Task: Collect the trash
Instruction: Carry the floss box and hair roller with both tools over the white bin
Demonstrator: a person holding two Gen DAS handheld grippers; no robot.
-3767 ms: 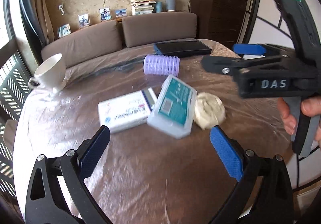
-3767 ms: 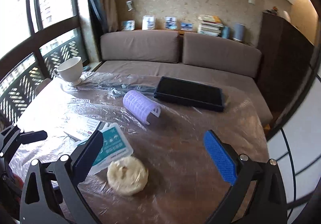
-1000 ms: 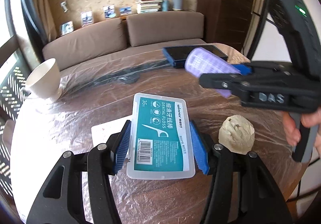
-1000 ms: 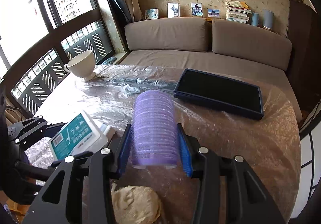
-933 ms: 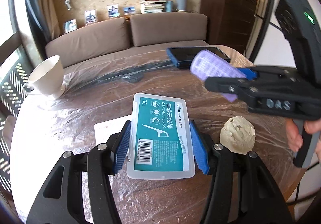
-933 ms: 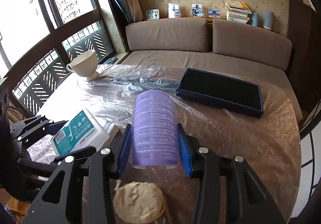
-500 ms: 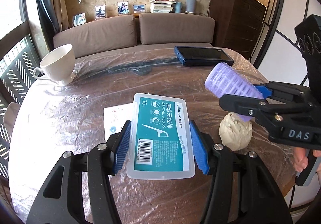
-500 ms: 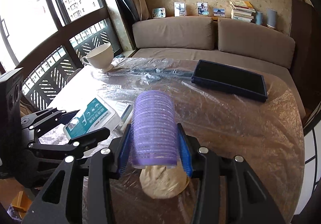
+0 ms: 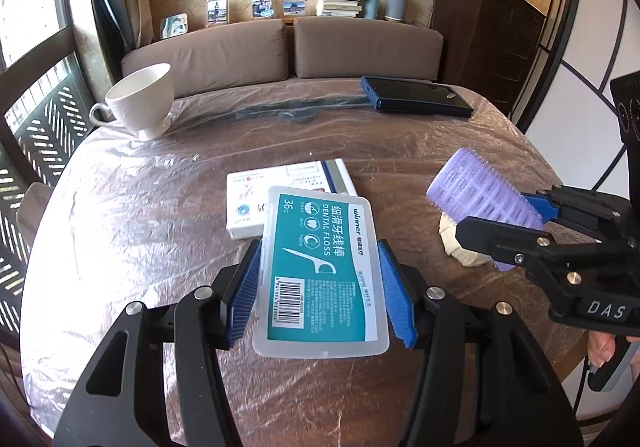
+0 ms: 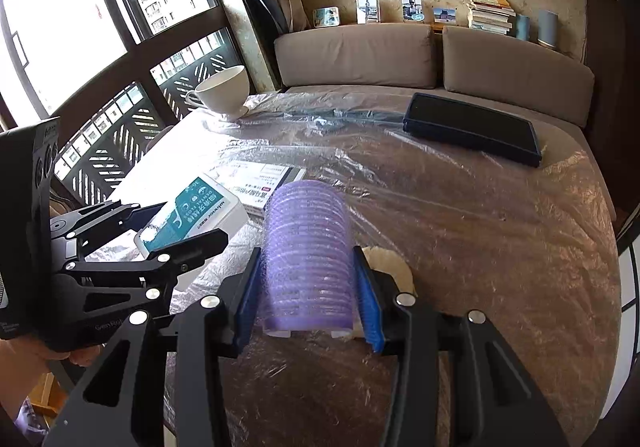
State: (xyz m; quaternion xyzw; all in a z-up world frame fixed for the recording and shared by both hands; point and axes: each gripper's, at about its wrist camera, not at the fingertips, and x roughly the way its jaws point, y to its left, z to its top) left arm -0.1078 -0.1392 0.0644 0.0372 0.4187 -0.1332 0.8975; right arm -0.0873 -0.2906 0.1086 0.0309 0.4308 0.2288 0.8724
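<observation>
My left gripper (image 9: pixel 320 287) is shut on a teal and white dental floss box (image 9: pixel 320 271) and holds it above the table. My right gripper (image 10: pixel 308 287) is shut on a purple hair roller (image 10: pixel 308 259), also lifted. The roller (image 9: pixel 484 203) and right gripper show at the right of the left wrist view. The floss box (image 10: pixel 192 215) shows at the left of the right wrist view. A cream crumpled paper ball (image 9: pixel 460 247) lies on the table under the roller, partly hidden (image 10: pixel 388 259). A white carton (image 9: pixel 280 195) lies flat mid-table.
The round table (image 9: pixel 160 247) is covered in clear plastic film. A white cup (image 9: pixel 140 99) stands at the far left. A dark blue tray (image 10: pixel 472 127) lies at the far right. A brown sofa (image 10: pixel 400 55) sits behind the table; a window railing (image 10: pixel 100 135) is left.
Both grippers closed on their objects, lifted them and have pulled back and up from the table. The paper ball and white carton stayed in place.
</observation>
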